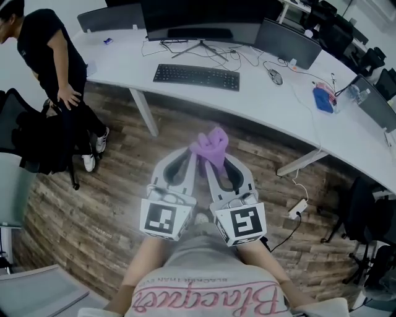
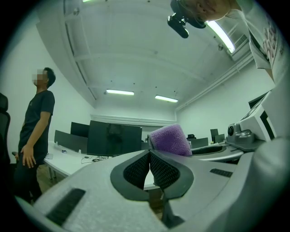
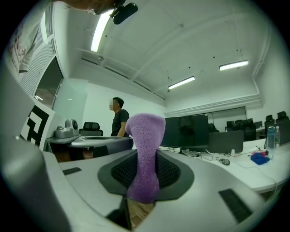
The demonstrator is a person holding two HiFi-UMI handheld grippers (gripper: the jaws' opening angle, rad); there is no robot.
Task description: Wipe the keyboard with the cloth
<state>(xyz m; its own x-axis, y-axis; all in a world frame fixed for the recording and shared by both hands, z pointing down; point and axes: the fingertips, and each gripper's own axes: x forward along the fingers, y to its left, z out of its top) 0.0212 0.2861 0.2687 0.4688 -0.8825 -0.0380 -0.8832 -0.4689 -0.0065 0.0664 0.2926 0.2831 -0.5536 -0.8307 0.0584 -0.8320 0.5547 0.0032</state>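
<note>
counter (image 1: 260, 105) is sitting well ahead across the floor, with the keyboard (image 1: 196, 76) lying on it in front of the big monitor (image 1: 204, 15), untouched, so wiping is not yet starting; right hand-held gripper (image 1: 215, 162) is clamping shut on the purple cloth (image 1: 210, 144), which is sticking up past the jaw tips in a bunch; left hand-held gripper (image 1: 187, 153) is sitting just beside it, jaws pressed together on nothing. Risks as I'm judging them: keyboard is lying loose, so a hard drag is likely shoving it into the monitor stand and cables; cloth is being pinched on a narrow strip, so it could be pulling free over the keys, or bare jaw tips could be scraping keycaps; mouse (image 1: 276, 77) is lying near the keyboard's right end, easy to be knocking. Counting: one counter, one bystander (image 1: 52, 56) standing at its left end, one big monitor (further screens not being counted), one keyboard, two hand-held grippers, one cloth, one mouse
</note>
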